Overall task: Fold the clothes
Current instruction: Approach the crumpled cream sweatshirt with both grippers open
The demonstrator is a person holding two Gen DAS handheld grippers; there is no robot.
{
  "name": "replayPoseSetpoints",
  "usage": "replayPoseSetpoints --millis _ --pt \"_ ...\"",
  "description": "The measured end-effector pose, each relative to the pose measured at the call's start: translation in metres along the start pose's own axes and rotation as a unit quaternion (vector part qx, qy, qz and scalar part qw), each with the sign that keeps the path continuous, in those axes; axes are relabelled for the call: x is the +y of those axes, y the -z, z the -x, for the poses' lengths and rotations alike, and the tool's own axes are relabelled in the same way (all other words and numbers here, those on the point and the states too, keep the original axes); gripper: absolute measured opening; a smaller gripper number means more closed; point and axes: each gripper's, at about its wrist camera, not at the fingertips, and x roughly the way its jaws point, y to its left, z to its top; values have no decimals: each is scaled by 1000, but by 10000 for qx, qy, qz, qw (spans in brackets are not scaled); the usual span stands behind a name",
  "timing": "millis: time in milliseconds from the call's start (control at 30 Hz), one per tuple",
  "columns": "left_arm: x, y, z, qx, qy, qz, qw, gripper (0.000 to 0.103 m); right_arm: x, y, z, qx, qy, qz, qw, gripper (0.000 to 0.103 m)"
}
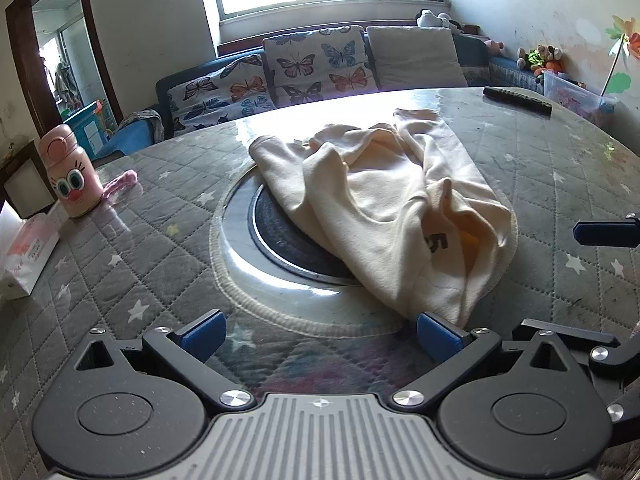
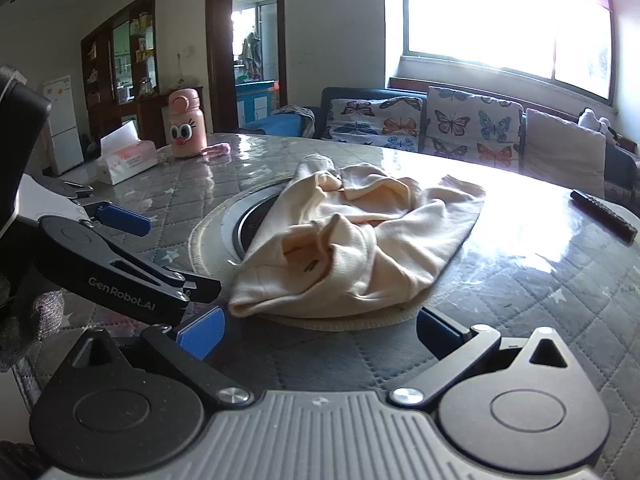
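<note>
A cream garment [image 1: 384,208] lies crumpled in the middle of the round table, over a dark round inset [image 1: 280,236]; it also shows in the right wrist view [image 2: 352,248]. My left gripper [image 1: 320,338] is open and empty, low over the table just short of the garment's near edge, with its right fingertip [image 1: 436,332] next to the hem. My right gripper [image 2: 320,332] is open and empty just in front of the garment. The left gripper also shows at the left of the right wrist view [image 2: 160,256].
The table has a grey quilted star-print cover under clear plastic [image 1: 140,264]. A pink cartoon bottle [image 1: 70,172] and a tissue pack [image 1: 24,256] stand at the left. A dark remote [image 1: 516,98] lies at the far right. A butterfly-print sofa [image 1: 280,76] stands behind.
</note>
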Motion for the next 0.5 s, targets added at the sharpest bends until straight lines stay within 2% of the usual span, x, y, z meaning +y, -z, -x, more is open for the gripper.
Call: replayPoseSetpoints --millis 500 --pt "-18 -17 3 52 -223 -60 9997 103 -28 -6 -5 -67 -136 -190 9997 103"
